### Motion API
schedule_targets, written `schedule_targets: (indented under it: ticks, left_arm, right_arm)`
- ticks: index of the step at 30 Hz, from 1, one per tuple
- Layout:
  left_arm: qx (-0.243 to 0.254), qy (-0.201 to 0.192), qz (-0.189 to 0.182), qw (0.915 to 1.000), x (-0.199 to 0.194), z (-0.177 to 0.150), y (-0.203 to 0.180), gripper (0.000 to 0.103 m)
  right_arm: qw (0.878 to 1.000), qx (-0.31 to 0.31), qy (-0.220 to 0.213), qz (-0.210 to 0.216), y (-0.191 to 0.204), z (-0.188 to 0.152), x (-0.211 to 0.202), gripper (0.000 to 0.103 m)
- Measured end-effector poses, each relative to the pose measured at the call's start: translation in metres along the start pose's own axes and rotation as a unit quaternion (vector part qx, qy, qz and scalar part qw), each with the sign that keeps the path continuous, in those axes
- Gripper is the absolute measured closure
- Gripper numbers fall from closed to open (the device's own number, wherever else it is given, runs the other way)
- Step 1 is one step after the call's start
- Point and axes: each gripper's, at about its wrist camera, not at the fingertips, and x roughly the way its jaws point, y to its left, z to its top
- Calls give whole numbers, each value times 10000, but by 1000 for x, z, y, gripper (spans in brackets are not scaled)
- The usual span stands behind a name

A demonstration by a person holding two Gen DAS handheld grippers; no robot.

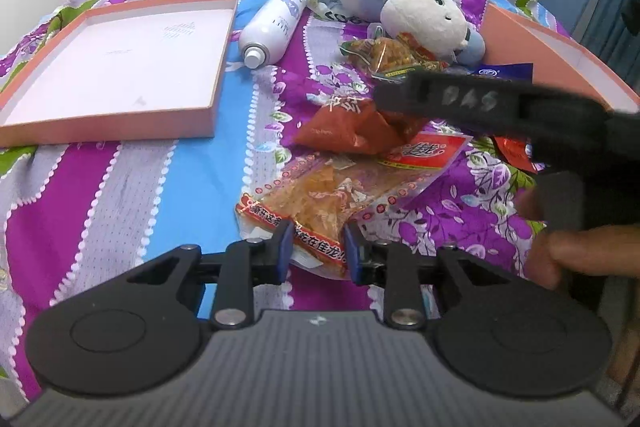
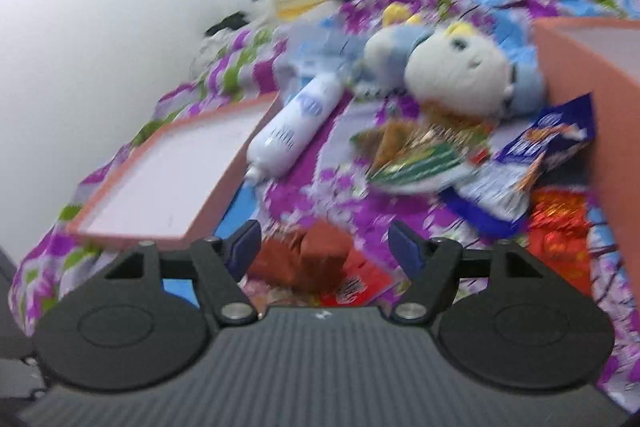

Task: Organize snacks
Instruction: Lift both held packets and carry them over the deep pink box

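Note:
A clear packet of orange snack [image 1: 320, 195] lies on the flowered bedspread. Its near corner sits between the blue pads of my left gripper [image 1: 319, 251], whose jaws stand narrow; I see no squeeze on the wrapper. A red-brown packet [image 1: 352, 131] lies just beyond, under a black finger [image 1: 460, 99] of the right gripper, which a hand [image 1: 572, 251] holds. In the blurred right wrist view my right gripper [image 2: 324, 247] is open wide and empty above that red-brown packet [image 2: 316, 251]. A green and orange packet [image 2: 416, 155] and a blue packet [image 2: 520, 163] lie farther off.
A shallow pink tray [image 1: 112, 123] with a white floor lies at the left. A taller pink box [image 1: 560, 47] stands at the right. A white spray bottle [image 1: 272, 27] and a plush toy [image 1: 420, 15] lie between them. A shiny red packet [image 2: 560, 223] rests beside the box.

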Motion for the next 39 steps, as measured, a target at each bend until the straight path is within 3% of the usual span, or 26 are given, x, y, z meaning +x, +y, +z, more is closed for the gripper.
schedule_targets:
  ticks: [5,11,16,17,19,20,25,32,39]
  left_arm:
    - [6,-3,26,10000,-3,-5,-1,72]
    - [48,11,70,10000,-1,-10,-4,72]
    - [73,18,110,9999,1,-12,-7,73]
    - [81,22,115,9999,2,-12,-7,73]
    - [98,30,131,9999,3,-13,-7,73]
    - [96,24,134,9999,3,-13,-7,73]
    - [81,-13,157,9998,2,-15,-9,74]
    - [-129,-94,142,9998,-3,-18,-8,74]
    - [-340,-168,139,9992,-10,-19,-11,75]
  right_arm:
    - [9991,-347,218,145,9,-9,9,31]
    - [9992,-38,291,253,1,-5,21,31]
    - [9971,-275,670,251,3,-7,32,38]
    - [9960,-384,743,303,4,-9,33,41]
    - [9934,-690,885,255,9,-14,33,56]
    - [9924,-792,921,189,10,-16,32,71]
    - [9950,-648,741,186,5,-10,16,72]
    - [9974,-556,367,-274,-6,4,-33,73]
    - [9938,-321,390,-992,-22,-10,-86,73]
